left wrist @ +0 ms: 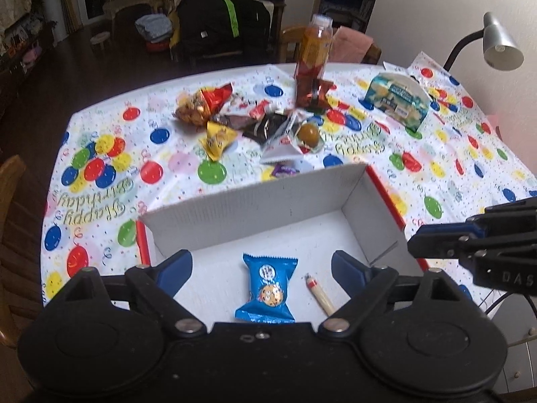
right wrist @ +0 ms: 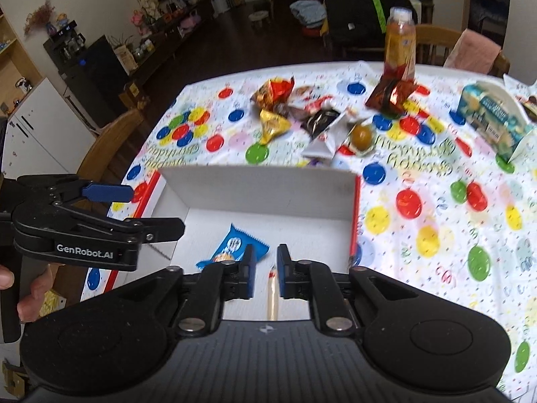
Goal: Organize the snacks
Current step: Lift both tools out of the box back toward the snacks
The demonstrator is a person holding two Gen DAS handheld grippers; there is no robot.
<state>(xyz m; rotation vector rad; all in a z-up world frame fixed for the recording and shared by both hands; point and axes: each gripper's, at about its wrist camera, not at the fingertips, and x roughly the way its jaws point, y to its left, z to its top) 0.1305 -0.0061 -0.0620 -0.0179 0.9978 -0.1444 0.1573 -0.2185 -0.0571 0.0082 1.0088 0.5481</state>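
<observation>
2 grippers hang over a white box with red outer sides, set on a balloon-print tablecloth. Left gripper: fingers spread wide, holding nothing, above a blue cookie packet lying flat on the box floor. Right gripper: fingers drawn close with a narrow gap, gripping nothing; a stick snack lies on the box floor below that gap, just beside the packet. Beyond the far wall of the box, a loose pile of wrapped snacks lies on the cloth, with a bottle and a blue carton further back.
</observation>
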